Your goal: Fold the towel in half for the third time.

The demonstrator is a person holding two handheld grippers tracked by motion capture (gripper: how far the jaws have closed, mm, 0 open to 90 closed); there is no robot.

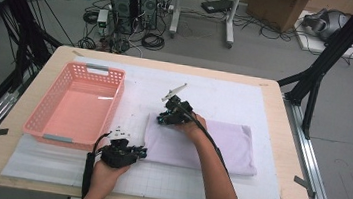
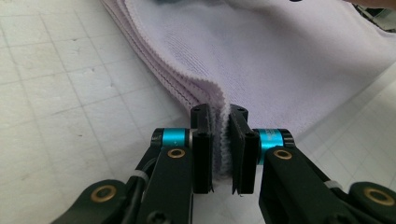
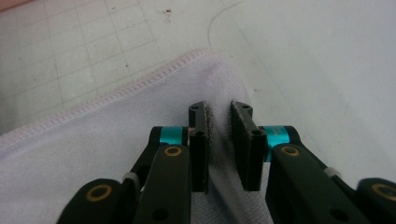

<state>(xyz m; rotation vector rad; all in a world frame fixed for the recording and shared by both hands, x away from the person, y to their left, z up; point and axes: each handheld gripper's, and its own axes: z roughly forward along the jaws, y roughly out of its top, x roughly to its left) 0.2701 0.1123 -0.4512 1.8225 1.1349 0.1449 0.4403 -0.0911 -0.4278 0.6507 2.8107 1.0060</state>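
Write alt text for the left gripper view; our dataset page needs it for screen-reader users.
The left hand-held gripper pinches the folded edge of a lilac towel between its two black jaws. The towel lies on a white gridded mat.

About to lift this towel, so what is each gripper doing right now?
Left gripper: shut on the folded lilac towel, clamping its stacked edge.
Right gripper: jaws narrowly apart over the towel's corner; whether they pinch cloth cannot be told.

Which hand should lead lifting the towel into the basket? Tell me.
Left: the left gripper is already clamped on the towel's near edge, beside the pink basket; the right gripper sits over the far corner, its grip unclear.
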